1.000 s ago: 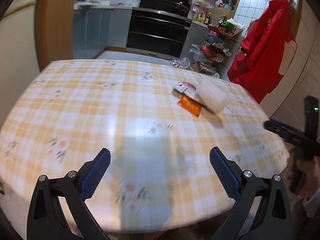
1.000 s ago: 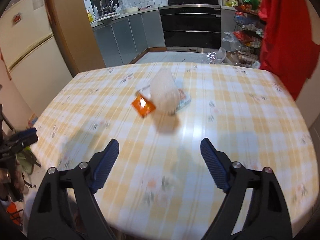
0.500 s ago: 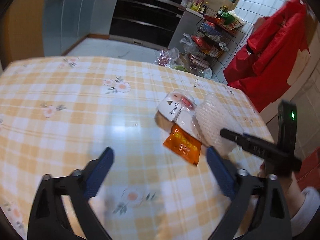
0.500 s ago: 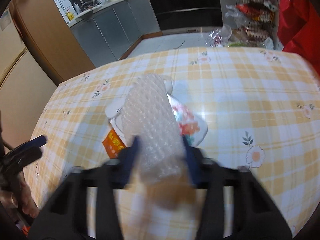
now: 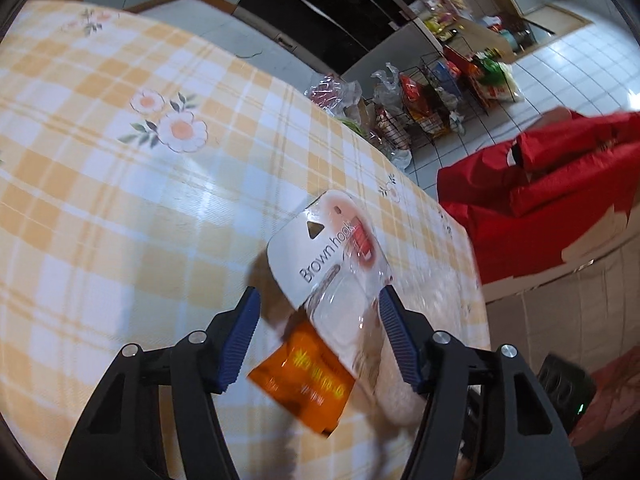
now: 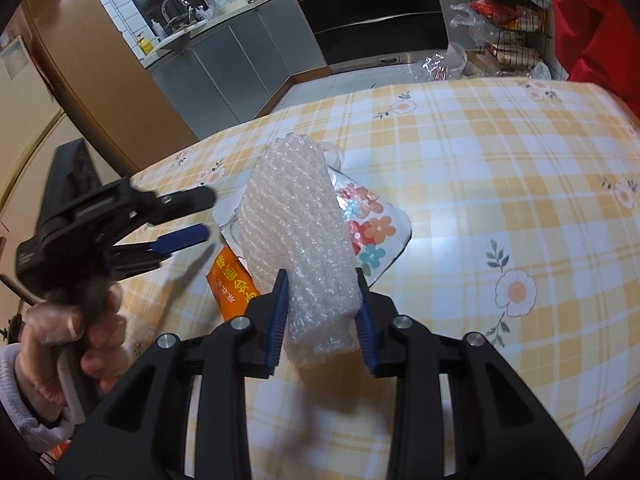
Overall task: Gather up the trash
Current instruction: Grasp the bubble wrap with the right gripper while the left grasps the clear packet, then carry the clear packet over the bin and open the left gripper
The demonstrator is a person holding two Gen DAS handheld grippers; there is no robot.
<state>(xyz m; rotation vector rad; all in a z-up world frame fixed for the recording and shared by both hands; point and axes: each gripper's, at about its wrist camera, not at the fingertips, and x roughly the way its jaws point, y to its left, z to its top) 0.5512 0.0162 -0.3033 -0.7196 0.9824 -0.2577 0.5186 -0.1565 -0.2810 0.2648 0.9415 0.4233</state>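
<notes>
The right gripper (image 6: 320, 316) is closest to me. Its two blue pads pinch the near end of a roll of bubble wrap (image 6: 296, 224), and the soft plastic is squeezed in between them. The roll sticks up and away from the jaws, over the table (image 6: 500, 184) with its yellow checked cloth and little flowers.

Just under the roll lies an orange packet (image 6: 228, 284) with writing on it. Beside it, on the other side of the roll, is a clear bag with a flower print (image 6: 372, 232). A flat white pack (image 5: 320, 256) that says "Brown hook" lies in the same small pile; part of it is hidden by the roll in the right view.

The left gripper (image 5: 320, 336) comes in from the side, held by a hand (image 6: 80, 336) with a pale sleeve. Its jaws have just been closing, but they are spread apart. The hook pack and the orange packet (image 5: 304, 372) sit in the gap between the blue pads, and the pads do not press on them. The left view is blurry, so I cannot tell if the right pad brushes the pack.

Farther back, past the table edge, a wire rack (image 5: 436, 96) full of food bags stands on the tiled floor. Next to it something big and red (image 5: 540, 208) hangs. Behind all that are a black oven (image 6: 372, 12), grey cupboards (image 6: 232, 64) and a sink with a tap (image 6: 172, 8).
</notes>
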